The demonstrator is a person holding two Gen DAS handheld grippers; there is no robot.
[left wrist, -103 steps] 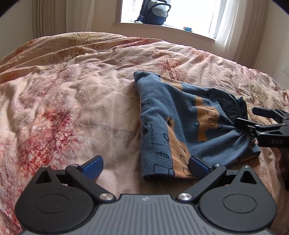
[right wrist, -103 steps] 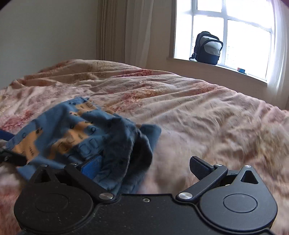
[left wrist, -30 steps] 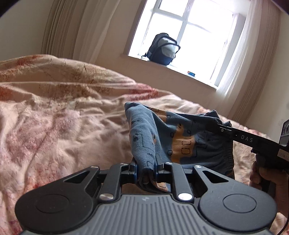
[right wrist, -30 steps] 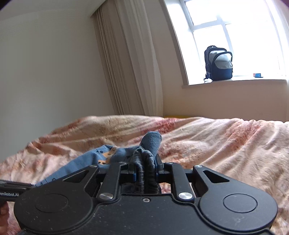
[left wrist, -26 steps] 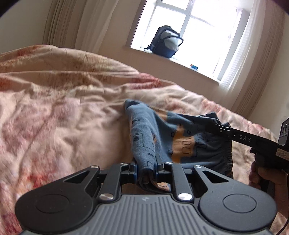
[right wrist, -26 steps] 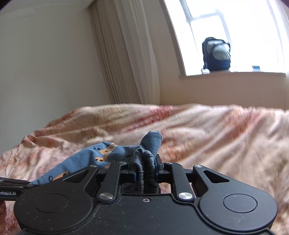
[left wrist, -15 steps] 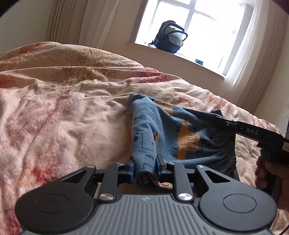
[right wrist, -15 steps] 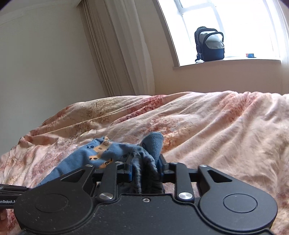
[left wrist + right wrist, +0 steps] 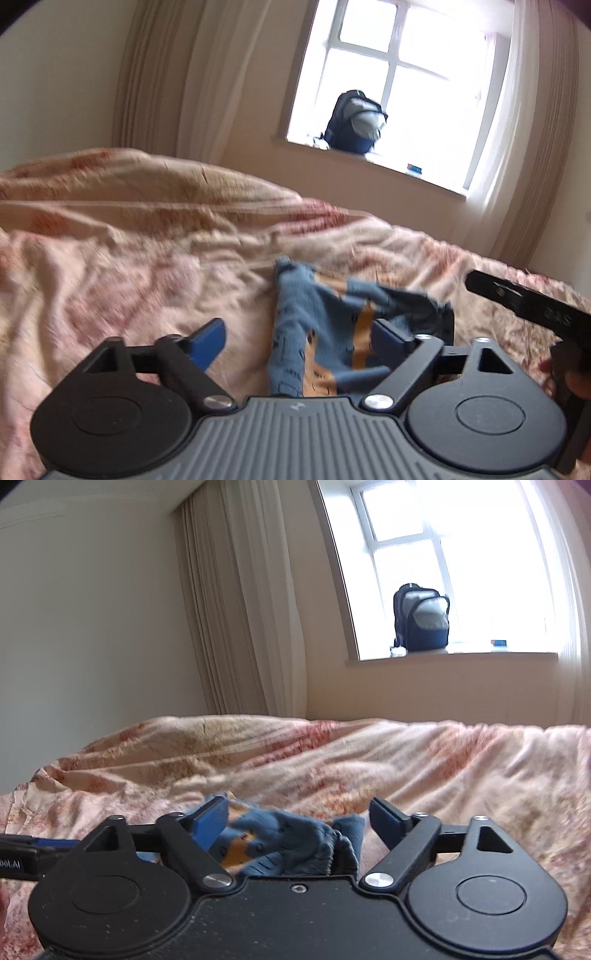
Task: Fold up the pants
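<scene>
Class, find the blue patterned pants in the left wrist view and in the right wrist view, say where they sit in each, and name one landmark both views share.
Left wrist view: the pants lie crumpled low, right of centre, on the bedspread.
Right wrist view: the pants sit low centre, just above the camera body.
Shared landmark: the backpack on the windowsill.

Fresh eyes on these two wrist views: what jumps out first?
The blue pants with orange print, crumpled on the pink floral bedspread, lying between the opening jaws of the left gripper with neither pad pressing on them. Behind, a dark backpack stands on the sill of the bright window.
</scene>
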